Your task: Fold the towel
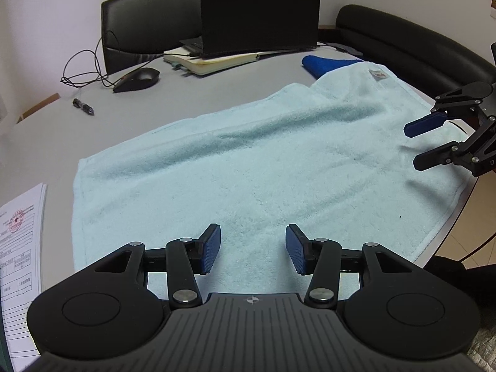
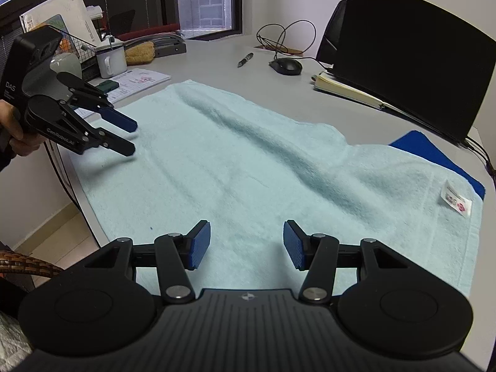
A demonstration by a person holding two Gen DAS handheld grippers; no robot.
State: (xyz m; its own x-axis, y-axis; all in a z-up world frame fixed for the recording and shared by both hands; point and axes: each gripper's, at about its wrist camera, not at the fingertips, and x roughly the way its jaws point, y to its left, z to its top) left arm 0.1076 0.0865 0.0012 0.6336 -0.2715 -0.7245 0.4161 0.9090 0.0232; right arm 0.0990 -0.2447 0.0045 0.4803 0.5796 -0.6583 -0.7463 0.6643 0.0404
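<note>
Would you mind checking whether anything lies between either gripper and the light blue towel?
Nothing visible does. The left gripper and right gripper both hover open directly over the towel, with bare cloth between their fingers. The dark blue cloth sits at its far corner, clear of both.

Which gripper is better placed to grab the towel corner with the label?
Right. The right gripper hovers open over the towel end bearing the label; the left gripper is at the opposite end.
</note>
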